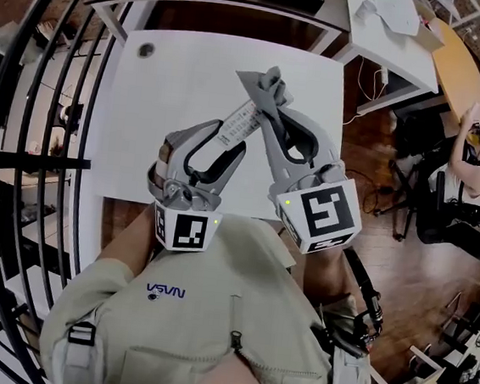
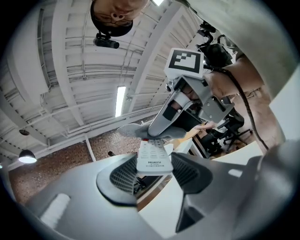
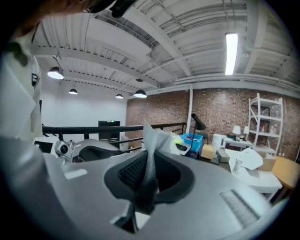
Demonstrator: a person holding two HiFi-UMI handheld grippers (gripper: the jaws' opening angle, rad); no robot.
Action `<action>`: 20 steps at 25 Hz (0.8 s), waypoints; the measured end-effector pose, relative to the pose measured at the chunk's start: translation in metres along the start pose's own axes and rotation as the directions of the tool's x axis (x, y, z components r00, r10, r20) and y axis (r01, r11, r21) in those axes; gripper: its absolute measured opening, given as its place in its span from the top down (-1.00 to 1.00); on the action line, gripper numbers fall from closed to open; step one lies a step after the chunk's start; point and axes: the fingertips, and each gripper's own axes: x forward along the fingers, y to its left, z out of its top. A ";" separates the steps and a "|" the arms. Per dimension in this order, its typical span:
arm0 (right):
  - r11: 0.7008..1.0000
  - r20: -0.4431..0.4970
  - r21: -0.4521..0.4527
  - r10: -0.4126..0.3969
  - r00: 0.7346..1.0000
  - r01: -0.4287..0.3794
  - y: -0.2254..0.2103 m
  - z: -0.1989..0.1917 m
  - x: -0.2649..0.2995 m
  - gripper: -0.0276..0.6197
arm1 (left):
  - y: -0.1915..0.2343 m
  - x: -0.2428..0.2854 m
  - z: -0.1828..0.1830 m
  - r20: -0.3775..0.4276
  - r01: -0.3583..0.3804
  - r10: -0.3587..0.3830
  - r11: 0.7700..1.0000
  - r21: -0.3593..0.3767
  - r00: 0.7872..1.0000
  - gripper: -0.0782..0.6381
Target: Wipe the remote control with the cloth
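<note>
A white remote control (image 1: 240, 125) is held off the white table (image 1: 144, 134), with my left gripper (image 1: 225, 141) shut on its near end. In the left gripper view the remote (image 2: 153, 157) sits clamped between the ribbed pads and points away. My right gripper (image 1: 270, 84) is shut on a grey cloth (image 1: 260, 84), which lies against the remote's far end. In the left gripper view, that cloth (image 2: 133, 131) drapes over the remote's far tip under the right gripper (image 2: 161, 124). The right gripper view shows the cloth (image 3: 151, 140) pinched upright between its jaws (image 3: 149, 176).
A small dark round object (image 1: 145, 49) lies near the table's far left corner. A black railing (image 1: 26, 122) runs along the left. More desks (image 1: 386, 23) stand behind the table, and a seated person (image 1: 471, 181) is at the right.
</note>
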 end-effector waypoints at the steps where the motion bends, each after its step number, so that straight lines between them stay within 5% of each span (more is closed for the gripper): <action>1: 1.000 -0.002 -0.012 0.029 1.000 -0.029 0.010 0.000 0.002 0.80 | 0.000 0.000 -0.001 -0.002 -0.001 0.001 1.000 0.005 1.000 0.11; 9: 0.969 -0.099 -0.079 0.226 0.969 -0.234 0.076 -0.013 0.007 0.80 | -0.002 0.000 -0.004 -0.009 -0.008 0.008 1.000 0.011 1.000 0.11; 13: 0.978 -0.042 -0.073 0.192 0.981 -0.194 0.065 -0.005 0.004 0.80 | 0.004 0.001 -0.004 0.000 0.047 -0.047 0.990 -0.135 0.999 0.11; 15: 0.997 0.035 -0.005 0.078 0.996 -0.078 0.035 0.002 -0.003 0.81 | 0.014 -0.001 -0.006 0.028 0.073 -0.068 0.929 -0.362 0.997 0.11; 17: 0.998 0.077 0.046 -0.044 0.996 0.041 -0.001 0.003 -0.013 0.80 | 0.023 -0.006 -0.013 0.057 0.075 -0.051 0.811 -0.581 0.997 0.11; 20: 0.989 0.096 0.070 -0.137 0.986 0.131 -0.036 -0.005 -0.017 0.80 | 0.028 -0.006 -0.021 0.109 0.128 -0.074 0.730 -0.671 0.991 0.11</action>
